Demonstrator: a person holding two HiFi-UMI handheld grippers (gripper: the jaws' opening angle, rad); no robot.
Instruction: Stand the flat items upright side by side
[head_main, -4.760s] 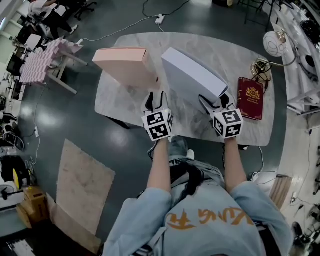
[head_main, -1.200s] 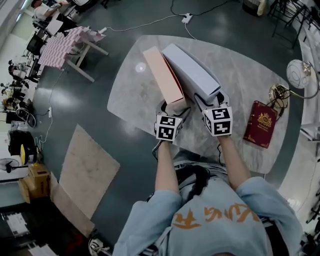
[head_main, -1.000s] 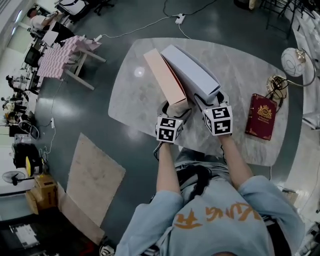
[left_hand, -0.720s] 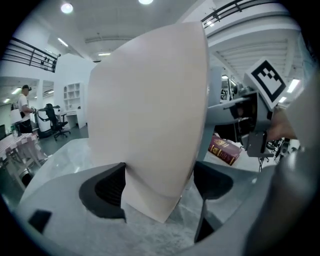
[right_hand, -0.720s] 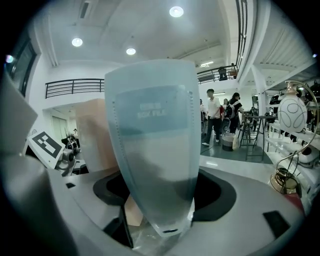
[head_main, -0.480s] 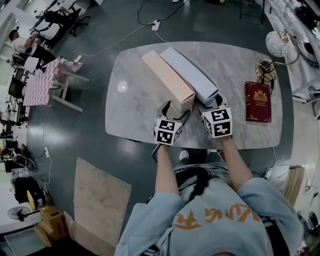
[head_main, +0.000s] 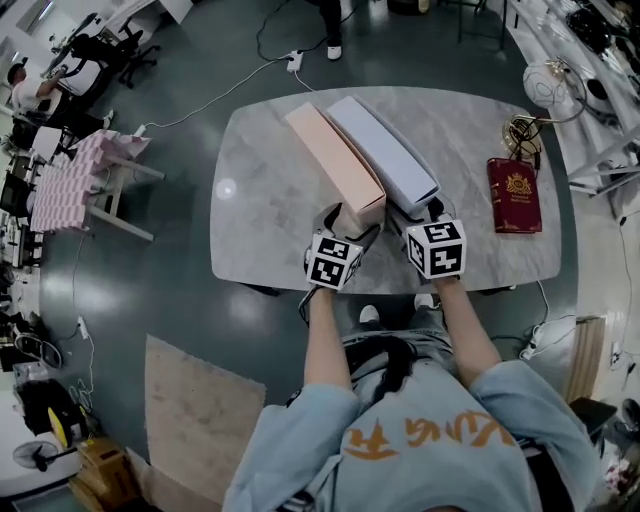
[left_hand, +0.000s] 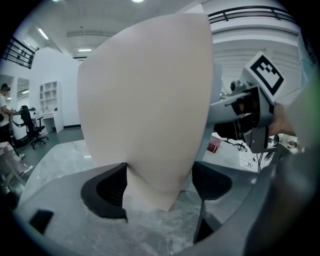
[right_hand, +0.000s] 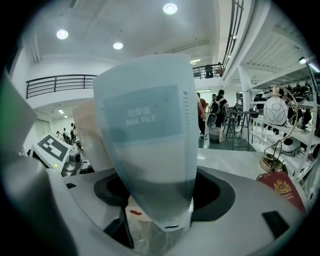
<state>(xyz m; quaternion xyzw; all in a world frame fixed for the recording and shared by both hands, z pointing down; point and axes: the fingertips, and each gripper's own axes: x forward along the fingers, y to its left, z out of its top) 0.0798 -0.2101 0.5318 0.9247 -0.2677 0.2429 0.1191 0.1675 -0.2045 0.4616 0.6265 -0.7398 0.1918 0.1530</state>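
Two box files stand on edge side by side on the marble table (head_main: 265, 215), long sides touching. The pink box file (head_main: 335, 165) is on the left, the pale blue box file (head_main: 385, 150) on the right. My left gripper (head_main: 348, 222) grips the pink file's near end, and its jaws have just closed a little onto it. In the left gripper view the pink file (left_hand: 145, 100) fills the gap between the pads (left_hand: 112, 187). My right gripper (head_main: 418, 210) holds the blue file's near end; the blue file (right_hand: 147, 145) sits between its pads (right_hand: 207, 192).
A dark red book (head_main: 515, 193) lies flat at the table's right, with a gold ornament (head_main: 520, 130) behind it. The table's front edge is just below both grippers. People and desks stand far off at the left.
Nearly five seconds ago the two files leaned apart, one in each gripper; now they stand together. Over the last second both grippers and the files have shifted slightly across the table.
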